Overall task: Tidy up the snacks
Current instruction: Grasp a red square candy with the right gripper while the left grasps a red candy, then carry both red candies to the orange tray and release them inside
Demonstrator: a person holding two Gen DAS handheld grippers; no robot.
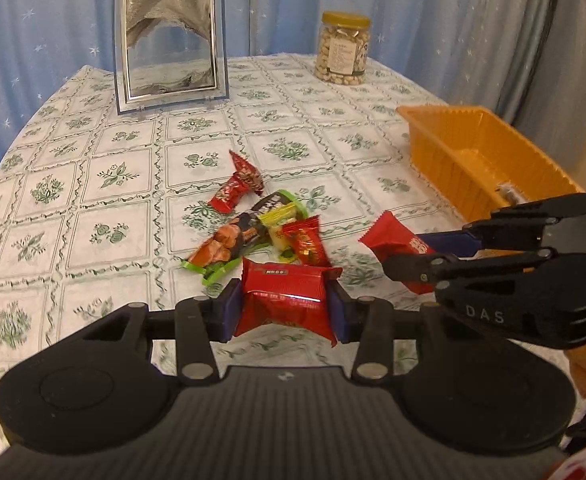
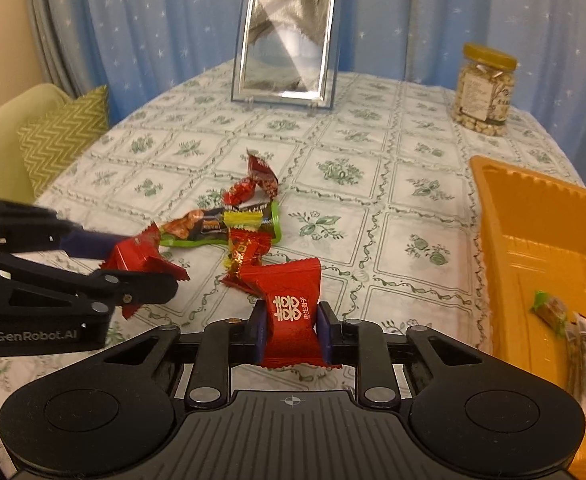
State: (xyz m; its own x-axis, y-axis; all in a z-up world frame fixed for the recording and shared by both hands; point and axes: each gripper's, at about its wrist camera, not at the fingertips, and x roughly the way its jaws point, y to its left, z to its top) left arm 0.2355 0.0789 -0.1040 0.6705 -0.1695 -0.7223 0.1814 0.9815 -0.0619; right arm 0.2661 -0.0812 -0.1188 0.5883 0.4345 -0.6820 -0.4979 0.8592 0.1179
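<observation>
Nearest the lens in each wrist view is a red wrapper pinched between blue pads. Clamped in the left hand-held gripper (image 1: 285, 307) is a red snack packet (image 1: 285, 300), its foil bulging between the pads, lifted just above the desk (image 1: 93, 184). Right of it, the right hand-held gripper (image 2: 291, 330) is clamped on a red candy with gold characters (image 2: 291, 312); from the left wrist view this candy (image 1: 397, 244) shows sticking out of the black fingers, near the tray.

Between and beyond the two grippers, a small heap of snacks (image 1: 261, 224) lies on the flowered cloth: a long green-edged bar (image 1: 229, 240), a yellow-green sweet (image 1: 279, 214), and several small red sweets, touching or overlapping one another. Farther back on the left stands a silver picture frame (image 1: 169, 42), upright and leaning slightly. To its right, near the desk's far edge, is a clear jar of nuts (image 1: 343, 50) with a yellow lid. At the right edge sits an orange tray (image 2: 533, 216), holding a few wrapped snacks (image 2: 573, 332) in its near corner.
</observation>
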